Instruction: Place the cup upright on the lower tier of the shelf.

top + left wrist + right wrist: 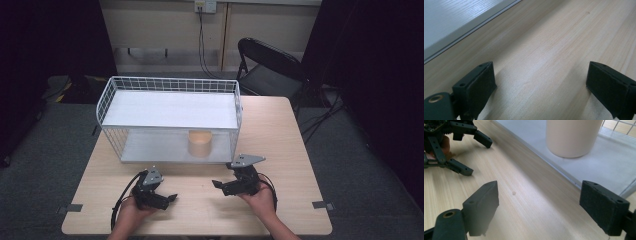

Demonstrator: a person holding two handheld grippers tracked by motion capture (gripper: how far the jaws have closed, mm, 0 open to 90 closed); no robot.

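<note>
Left claw [172, 198]: jaws spread, empty, low over the pale wooden surface [290, 150].
Right claw [216, 184]: jaws spread, empty.
Beige cylindrical cup [200, 143]: upright on white wire rack's [170, 85] lower shelf, near right claw.

A light wooden table [280, 150] carries a white wire shelf rack [170, 112].

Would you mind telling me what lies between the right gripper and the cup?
Bare tabletop, then the rack's white lower shelf where the cup stands; the right gripper view shows nothing else between them.
</note>
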